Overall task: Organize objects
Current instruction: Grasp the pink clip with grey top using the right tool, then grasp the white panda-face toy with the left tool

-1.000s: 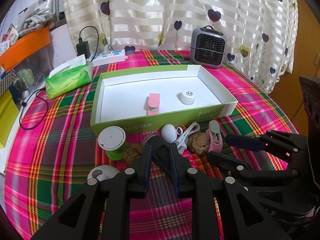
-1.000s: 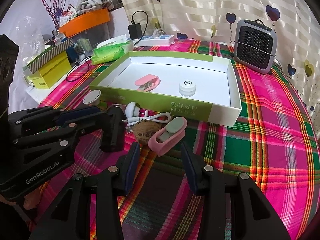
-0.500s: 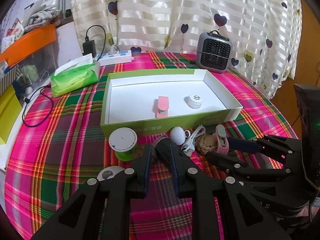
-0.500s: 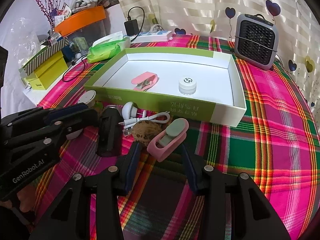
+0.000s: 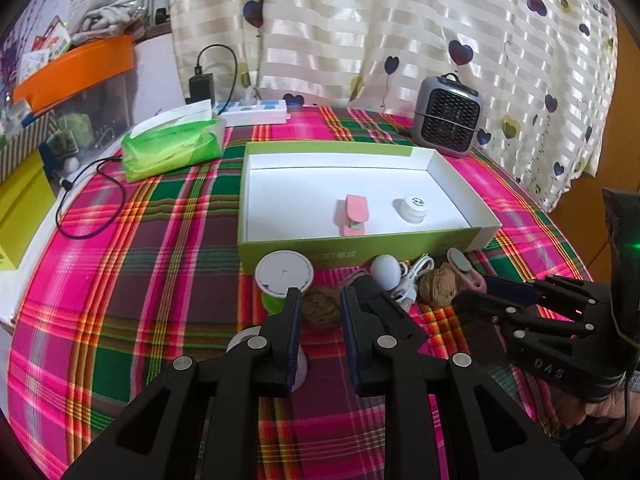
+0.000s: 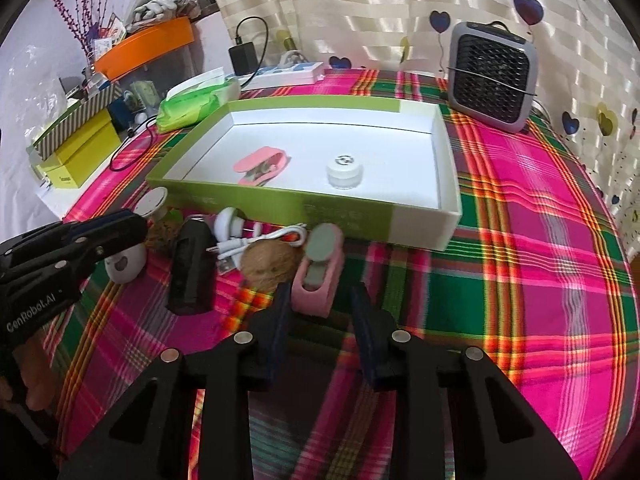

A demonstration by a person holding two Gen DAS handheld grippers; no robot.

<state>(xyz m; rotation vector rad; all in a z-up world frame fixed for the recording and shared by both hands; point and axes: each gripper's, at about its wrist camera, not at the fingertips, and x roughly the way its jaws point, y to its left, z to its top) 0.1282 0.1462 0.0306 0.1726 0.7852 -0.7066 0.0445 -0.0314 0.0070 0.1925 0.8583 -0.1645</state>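
Observation:
A green box with a white inside (image 5: 360,246) (image 6: 320,210) holds a pink clip (image 5: 354,214) (image 6: 262,166) and a small white round cap (image 5: 412,208) (image 6: 344,168). In front of it lie a green cup with a white lid (image 5: 284,276), two walnuts (image 5: 320,312) (image 6: 268,266), a white plug with cable (image 5: 386,270) (image 6: 256,238), a black block (image 6: 190,268) and a pink clip with a grey pad (image 6: 318,272). My left gripper (image 5: 318,304) is open just before a walnut. My right gripper (image 6: 318,308) is open around the pink clip's near end.
A green tissue pack (image 5: 172,146), a white power strip (image 5: 256,112) and a grey fan heater (image 5: 448,120) stand behind the box. Yellow boxes (image 6: 76,152) and an orange-lidded bin (image 5: 76,68) sit at the left. A white disc (image 6: 126,262) lies under my left gripper.
My left gripper has opened and drawn back a little. My right gripper has moved forward, so that its fingers now flank the pink clip's near end.

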